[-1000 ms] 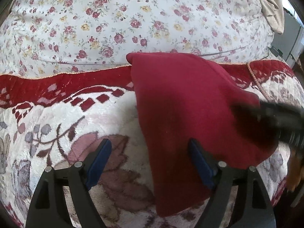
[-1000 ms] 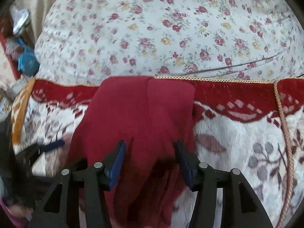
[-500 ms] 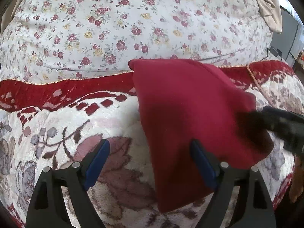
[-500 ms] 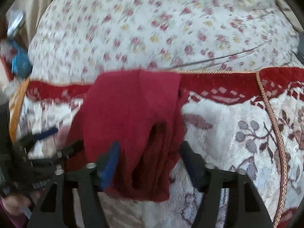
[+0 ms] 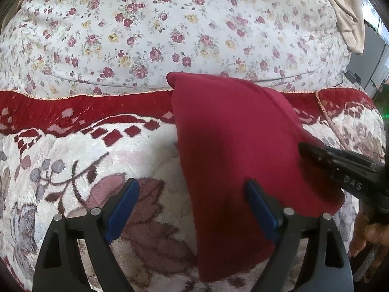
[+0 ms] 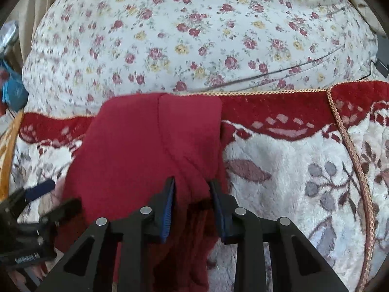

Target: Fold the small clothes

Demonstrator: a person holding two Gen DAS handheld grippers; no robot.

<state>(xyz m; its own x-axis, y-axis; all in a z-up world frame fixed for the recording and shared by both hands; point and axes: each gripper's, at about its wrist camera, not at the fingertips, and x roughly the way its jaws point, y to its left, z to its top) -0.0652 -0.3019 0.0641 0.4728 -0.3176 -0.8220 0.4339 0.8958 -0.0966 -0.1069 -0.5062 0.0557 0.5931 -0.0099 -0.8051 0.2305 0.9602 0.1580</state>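
A folded dark red garment [image 5: 233, 146] lies on a plush red-and-white flowered blanket [image 5: 97, 150]. It also shows in the right wrist view [image 6: 145, 146]. My left gripper [image 5: 192, 206] is open and empty, its right finger over the garment's near left edge. My right gripper [image 6: 192, 197] is shut on a bunched fold at the garment's near edge. The right gripper also shows at the right in the left wrist view [image 5: 340, 168]. The left gripper also shows at the lower left in the right wrist view [image 6: 36, 204].
A white quilt with small roses [image 5: 170, 24] lies behind the blanket. A beige cloth [image 5: 345, 12] hangs at the far right. A thin dark cable [image 6: 279, 70] runs across the quilt. Blue items [image 6: 12, 92] sit at the far left.
My right gripper's jaws have closed on the garment's near fold. The left gripper has stayed open in about the same place.
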